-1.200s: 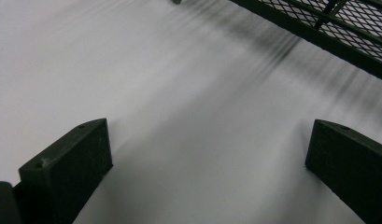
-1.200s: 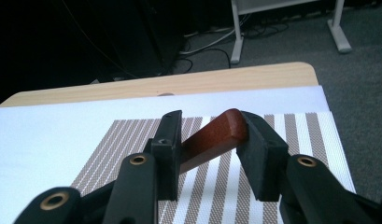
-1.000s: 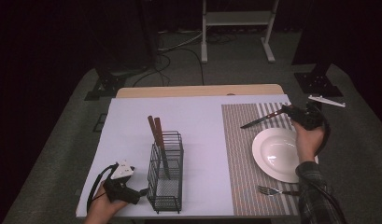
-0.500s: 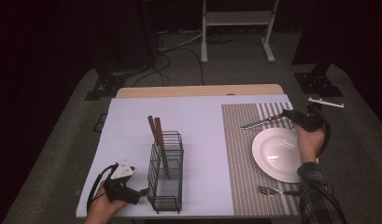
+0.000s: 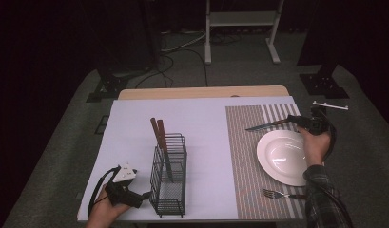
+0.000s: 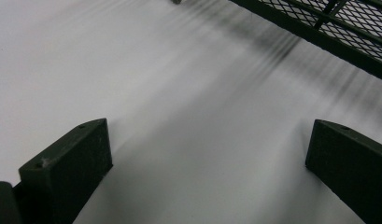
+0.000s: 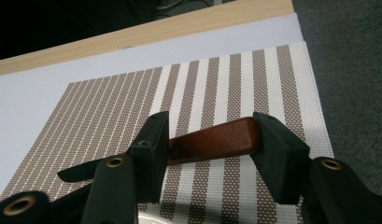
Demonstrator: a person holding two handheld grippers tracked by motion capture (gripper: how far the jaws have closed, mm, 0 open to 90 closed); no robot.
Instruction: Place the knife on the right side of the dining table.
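My right gripper (image 5: 296, 120) (image 7: 209, 140) is shut on the brown wooden handle of a knife (image 5: 264, 126) (image 7: 226, 137). Its blade points left, low over the striped placemat (image 5: 244, 156) (image 7: 132, 107), just beyond the white plate (image 5: 282, 156). A fork (image 5: 277, 194) lies on the mat in front of the plate. At the table's near left, my left gripper (image 5: 143, 194) (image 6: 207, 158) rests open on the white surface, nothing between its jaws. It sits beside the black wire caddy (image 5: 169, 175) (image 6: 347, 28), which holds two wooden-handled utensils (image 5: 159, 130).
The white table top (image 5: 206, 128) has bare room between caddy and placemat. A wooden edge (image 5: 201, 92) runs along the far side. Beyond it on the dark floor are a stand's legs (image 5: 239, 28) and cables (image 5: 182, 47).
The right gripper has brought the knife slightly nearer and lower over the placemat. The left gripper has stayed still.
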